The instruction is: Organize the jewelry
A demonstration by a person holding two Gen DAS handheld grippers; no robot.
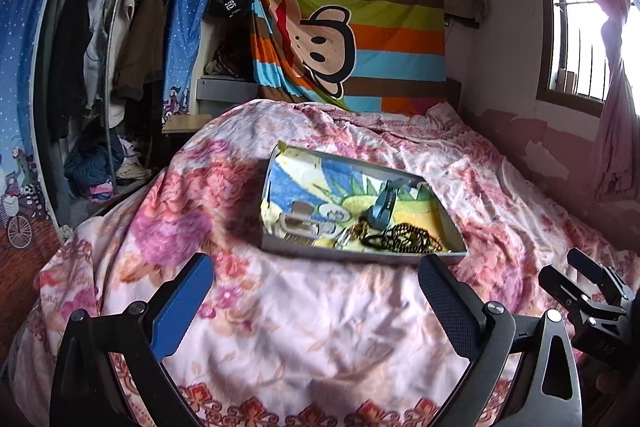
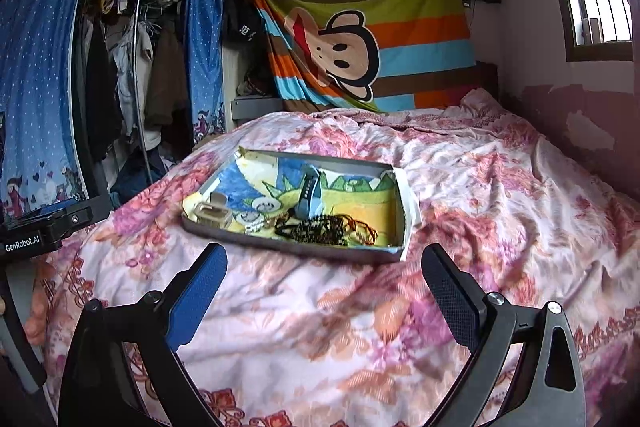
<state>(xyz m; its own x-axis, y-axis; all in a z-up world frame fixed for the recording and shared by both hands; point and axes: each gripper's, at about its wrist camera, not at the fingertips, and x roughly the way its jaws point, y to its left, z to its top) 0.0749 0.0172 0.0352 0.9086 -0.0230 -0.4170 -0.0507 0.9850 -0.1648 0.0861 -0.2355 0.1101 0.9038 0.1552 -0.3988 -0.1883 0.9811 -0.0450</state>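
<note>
A: Left wrist view had the floral bed (image 1: 320,327), then the tray (image 1: 360,255) holding tangled bead necklaces (image 1: 404,241); left tool (image 1: 316,307) spread, empty.

B: Mine alone showed the watch (image 2: 310,193) face; right tool (image 2: 324,299) spread too.

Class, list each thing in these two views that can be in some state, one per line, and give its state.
Left gripper: open, empty, above the quilt.
Right gripper: open, empty, short of the tray.
Tray: uncovered, resting on the floral quilt.
Small beige box: lid up, open.
Blue watch: lying in the tray, strap unfastened.
Dark bead necklaces: tangled in a heap.
Wardrobe curtain: drawn aside, clothes showing.
</note>
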